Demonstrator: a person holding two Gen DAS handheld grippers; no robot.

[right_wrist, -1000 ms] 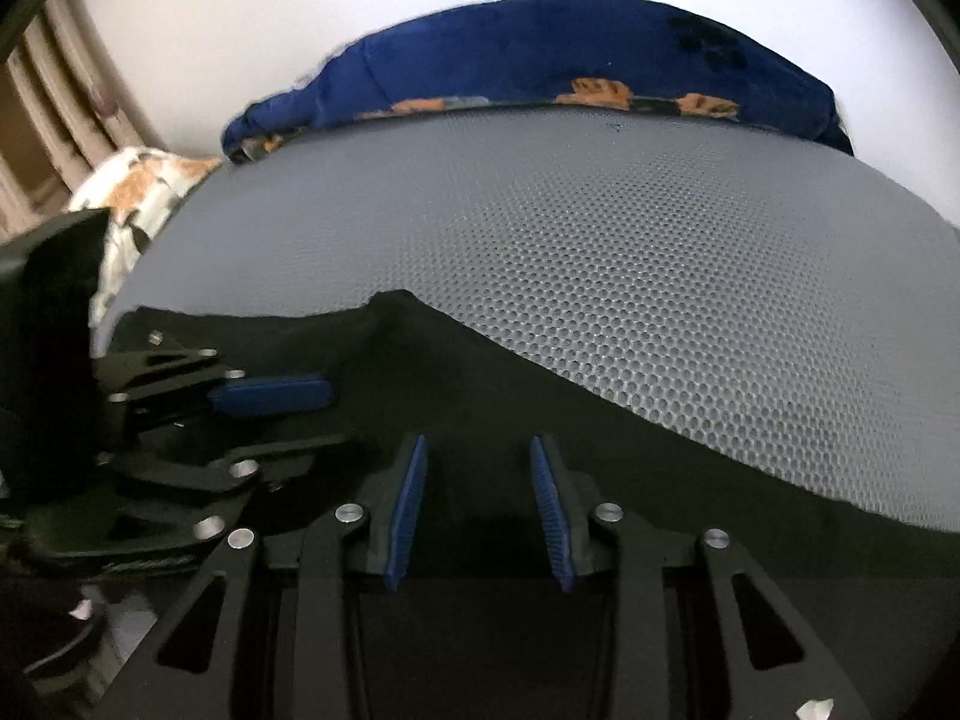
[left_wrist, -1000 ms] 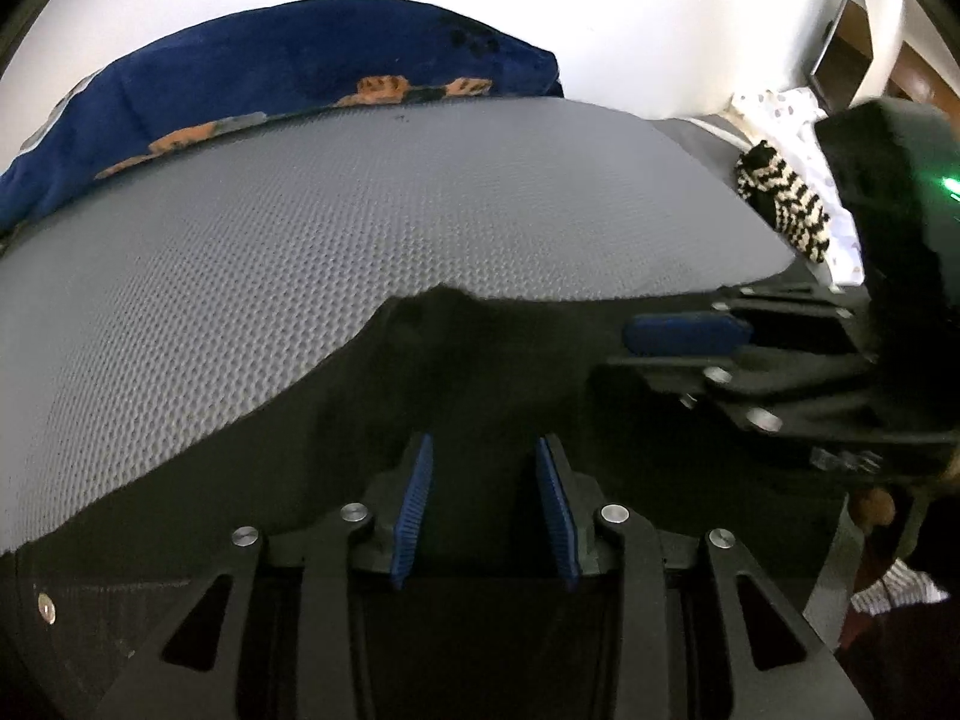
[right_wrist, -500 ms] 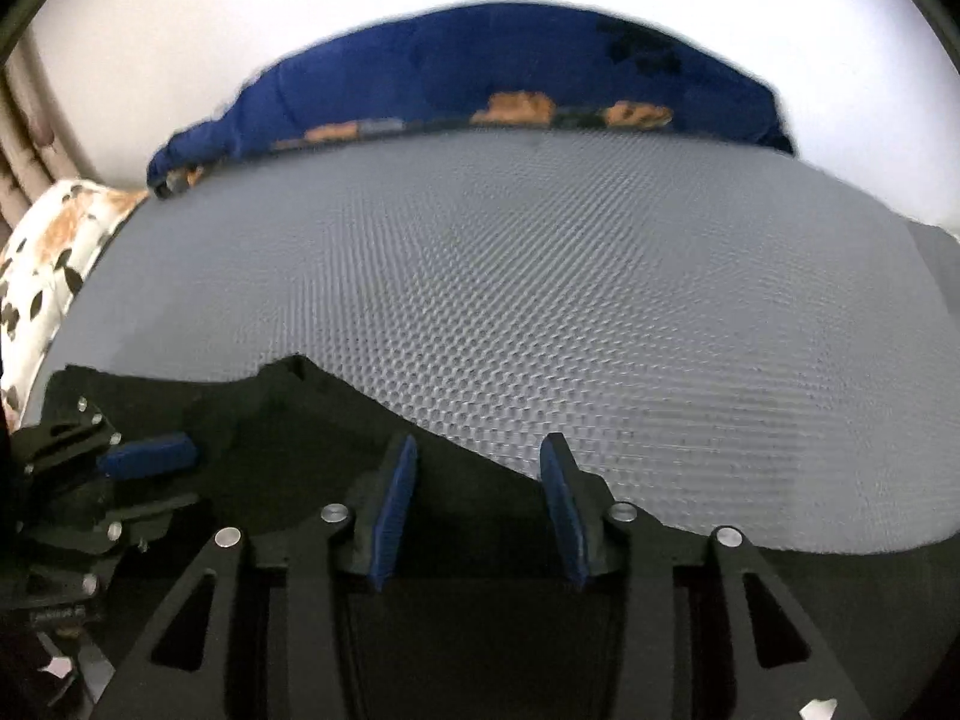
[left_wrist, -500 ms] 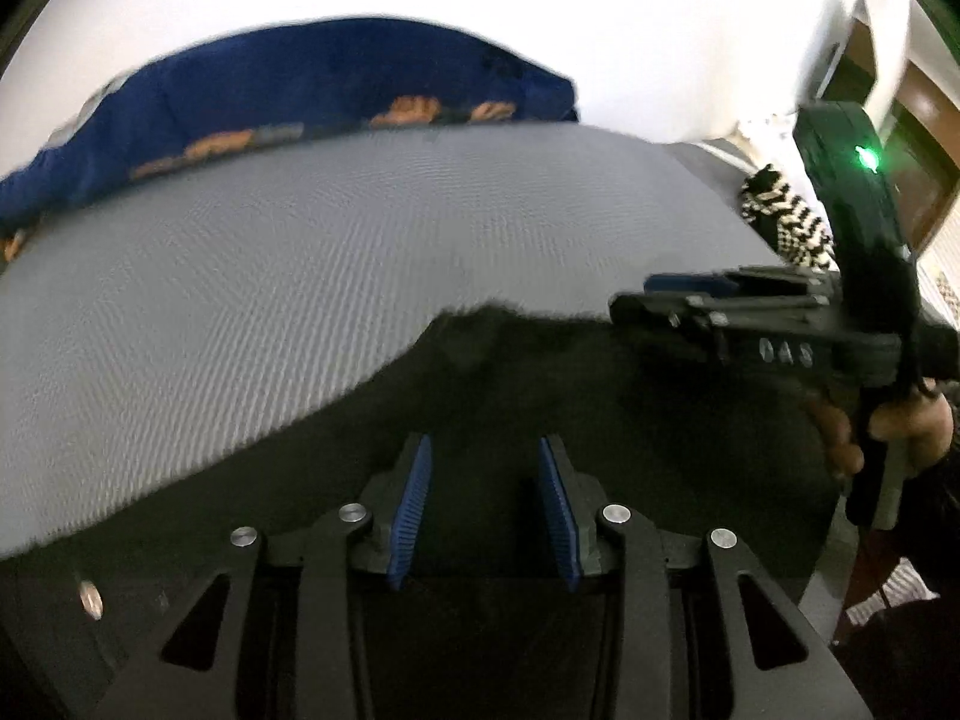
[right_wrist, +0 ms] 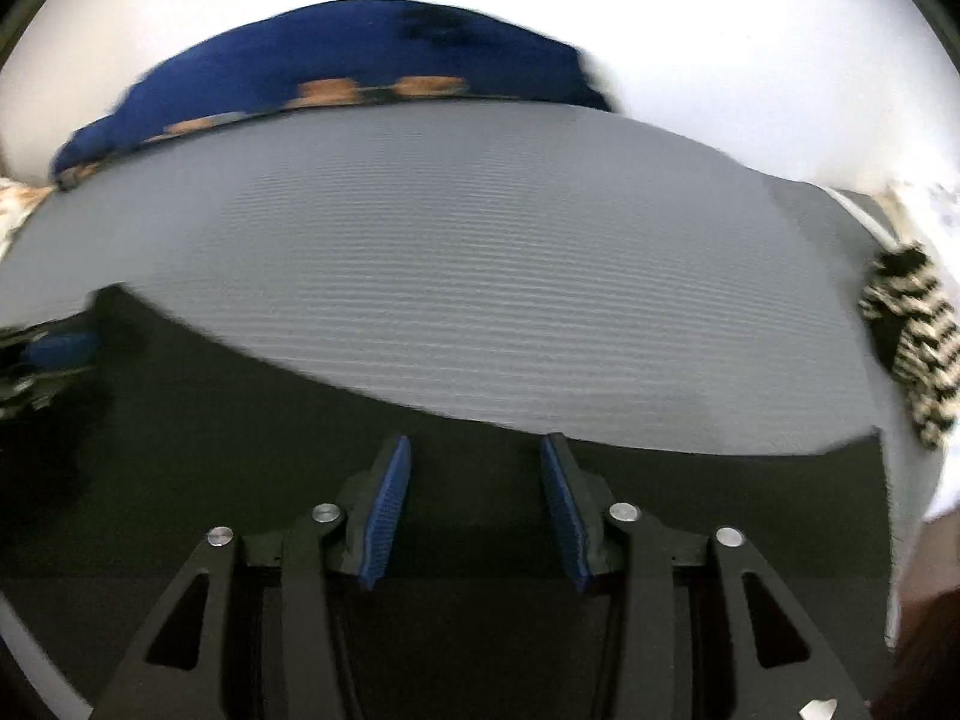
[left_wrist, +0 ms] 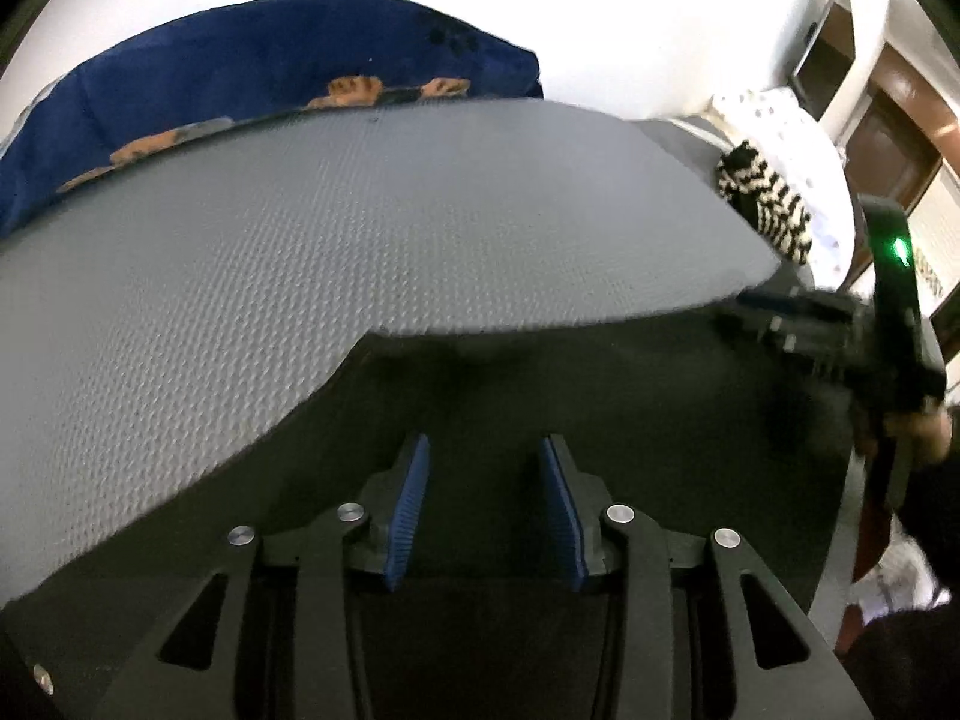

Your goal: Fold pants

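Your right gripper (right_wrist: 474, 510) has just been widening, jaws apart over the black pants (right_wrist: 210, 450), nothing pinched. Your left gripper (left_wrist: 483, 510) also gapes above them. Beyond their far edge, bare grey mat (right_wrist: 480, 252) stretches to the blue blanket (right_wrist: 360, 54).

A grey textured mat (left_wrist: 372, 228) covers the work surface. At its far edge a dark blue blanket with orange patches (left_wrist: 252, 72) lies bunched against a bright white wall (left_wrist: 630, 18). On the right sit a black-and-white striped cloth (left_wrist: 765, 198) and white spotted bedding (left_wrist: 786, 126), with dark brown woodwork (left_wrist: 900, 138) beyond.
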